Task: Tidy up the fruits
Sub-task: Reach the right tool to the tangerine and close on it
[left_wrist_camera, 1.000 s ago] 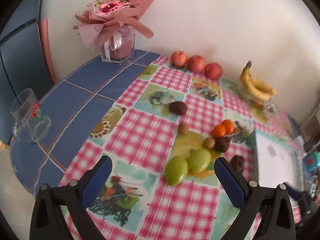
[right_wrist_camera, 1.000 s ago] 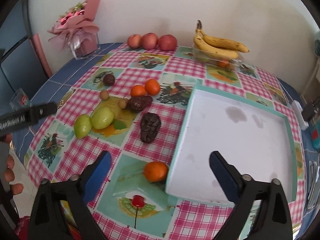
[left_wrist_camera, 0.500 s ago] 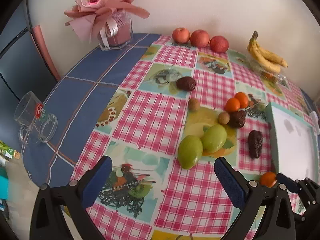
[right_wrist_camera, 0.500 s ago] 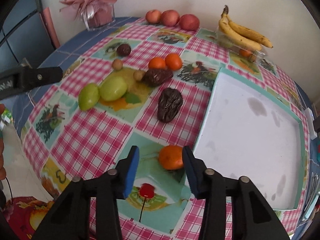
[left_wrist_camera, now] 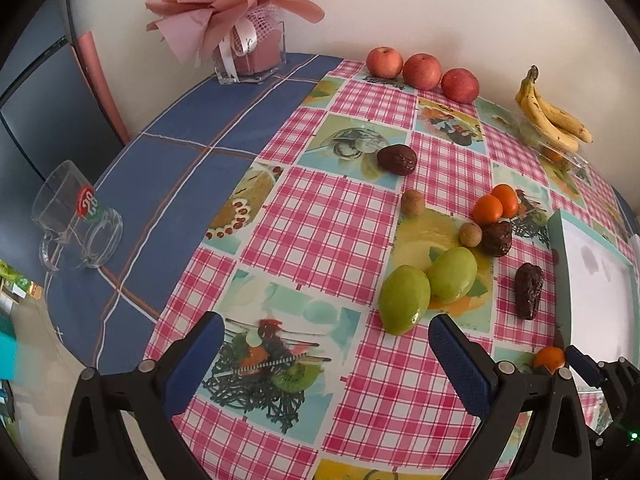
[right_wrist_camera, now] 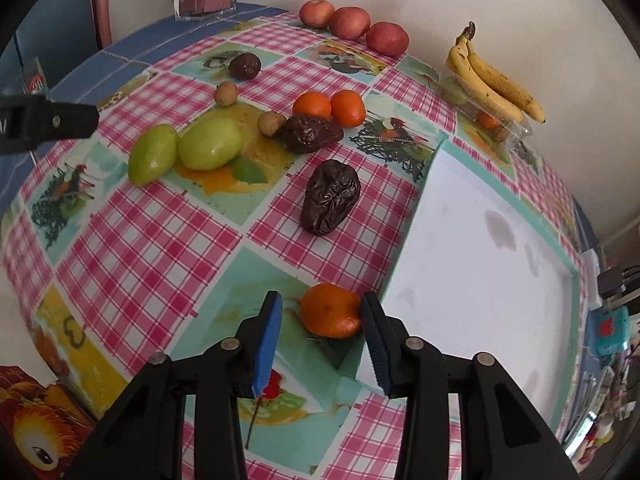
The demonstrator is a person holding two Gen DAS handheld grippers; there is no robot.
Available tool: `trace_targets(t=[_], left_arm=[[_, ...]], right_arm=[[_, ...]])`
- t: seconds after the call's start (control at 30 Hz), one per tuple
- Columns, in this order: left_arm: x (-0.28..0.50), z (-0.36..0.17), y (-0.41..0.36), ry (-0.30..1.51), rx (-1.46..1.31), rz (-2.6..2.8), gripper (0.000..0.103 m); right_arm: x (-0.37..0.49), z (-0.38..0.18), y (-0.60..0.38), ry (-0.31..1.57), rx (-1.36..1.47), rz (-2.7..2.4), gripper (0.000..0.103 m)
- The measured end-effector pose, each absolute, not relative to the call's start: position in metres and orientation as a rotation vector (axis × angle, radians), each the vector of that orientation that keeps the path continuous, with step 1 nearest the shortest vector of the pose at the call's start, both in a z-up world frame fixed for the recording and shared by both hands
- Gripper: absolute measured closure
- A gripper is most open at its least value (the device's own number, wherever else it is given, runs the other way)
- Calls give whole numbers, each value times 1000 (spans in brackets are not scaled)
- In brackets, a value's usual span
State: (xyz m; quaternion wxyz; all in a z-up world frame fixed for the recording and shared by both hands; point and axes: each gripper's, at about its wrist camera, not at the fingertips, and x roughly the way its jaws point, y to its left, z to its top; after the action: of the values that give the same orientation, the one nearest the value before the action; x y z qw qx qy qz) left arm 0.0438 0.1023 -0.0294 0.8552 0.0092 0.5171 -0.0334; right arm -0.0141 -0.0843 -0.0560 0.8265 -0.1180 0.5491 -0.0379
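Pink gingham cloth with fruit pictures covers most of the worktop [right_wrist_camera: 132,248]. The right tongs [right_wrist_camera: 322,334] point steeply down at a mandarin [right_wrist_camera: 330,311] lying just beside the near corner of the white tray [right_wrist_camera: 480,272]; their jaws have just been closing and now stand narrow around the fruit, the right pad touching its side, the left pad a small gap away. The left tongs [left_wrist_camera: 324,354] hang wide open over the cloth with nothing between them, two green mangoes [left_wrist_camera: 428,288] touching each other just beyond the right finger. Further back lie a wrinkled date [right_wrist_camera: 330,202], another dark fruit [right_wrist_camera: 312,133] beside two small brown ones and a pair of mandarins [right_wrist_camera: 330,107]. Three apples [right_wrist_camera: 354,24] sit in a row along the wall, and bananas [right_wrist_camera: 492,80] rest on a clear box. A bouquet [left_wrist_camera: 232,12] in a glass vase and a mug [left_wrist_camera: 76,220] stand on the blue part of the cloth.
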Motion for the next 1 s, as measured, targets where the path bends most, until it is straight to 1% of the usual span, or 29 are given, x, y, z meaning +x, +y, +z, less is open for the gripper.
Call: trace_targets(t=[0.13,0.4,0.47,0.57,0.73,0.8,0.87,0.93,0.97,1.0], left_arm=[[47,-34,109,1113,-34,-71,0],[53,-47,113,1164,-126,-88,1],[56,-50,111,1174,-144,-101,1],[61,-54,108,1192,-185,-135,4],[70,-65,98,1230,-249,-204,17],[72,-68,90,1242,-245,-228,20],[74,-72,83,1251,-226,-240,28],[76,-75,78,1266,-223,-252,40],[77,-77,78,1273,-226,-255,42],[77,-79,78,1277,-231,-257,47]], right_arm=[[-14,-58,-84,1167,-297,-107,72],[-14,-57,-85,1167,-285,-114,73],[-14,-55,-87,1166,-247,-100,73],[-14,-46,-96,1149,-66,-27,73],[-13,-38,-99,1119,11,-15,73],[-13,-36,-100,1112,33,-14,73],[-14,-34,-103,1103,42,-12,73],[-14,-31,-104,1090,52,-8,73],[-14,-30,-104,1085,53,-6,73],[-14,-28,-104,1079,55,-3,73]])
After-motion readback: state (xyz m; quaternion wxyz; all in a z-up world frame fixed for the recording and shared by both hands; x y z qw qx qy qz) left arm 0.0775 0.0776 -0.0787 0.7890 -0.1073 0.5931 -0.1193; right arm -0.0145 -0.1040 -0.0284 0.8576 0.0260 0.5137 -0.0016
